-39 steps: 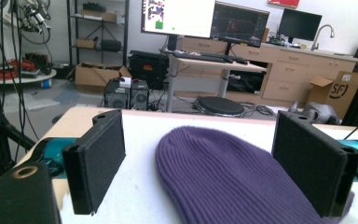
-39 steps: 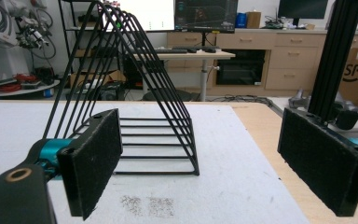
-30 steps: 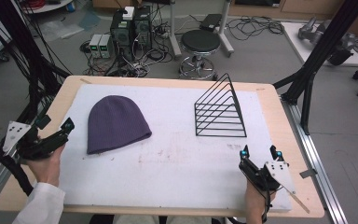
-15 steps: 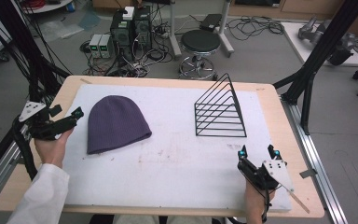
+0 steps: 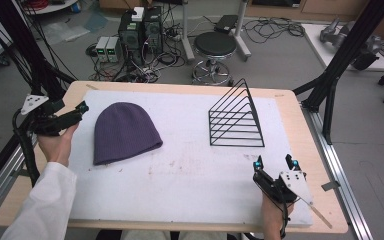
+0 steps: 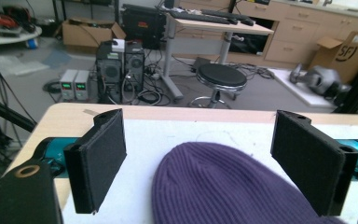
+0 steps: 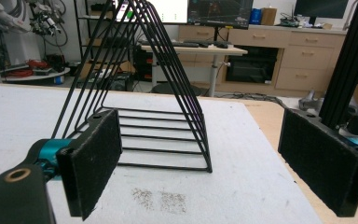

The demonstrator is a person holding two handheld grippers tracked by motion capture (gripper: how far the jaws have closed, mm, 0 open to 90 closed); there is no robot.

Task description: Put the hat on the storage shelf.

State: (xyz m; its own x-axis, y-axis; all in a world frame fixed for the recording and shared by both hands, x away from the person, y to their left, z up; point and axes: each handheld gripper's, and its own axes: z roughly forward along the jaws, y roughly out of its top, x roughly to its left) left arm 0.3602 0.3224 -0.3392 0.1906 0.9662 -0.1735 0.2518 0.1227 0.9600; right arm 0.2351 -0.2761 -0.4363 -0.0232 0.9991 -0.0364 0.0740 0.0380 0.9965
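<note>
Purple knit beanie [image 6: 233,186] cut off at frame bottom, crown toward far edge; left gripper [image 6: 205,163] jaws wide, empty; right gripper [image 7: 214,163] likewise.

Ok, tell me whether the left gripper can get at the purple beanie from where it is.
Probably yes. The left gripper sits just beside the purple beanie with its jaws open, and in the left gripper view the beanie lies right ahead between them, with bare white mat and nothing in the way.
</note>
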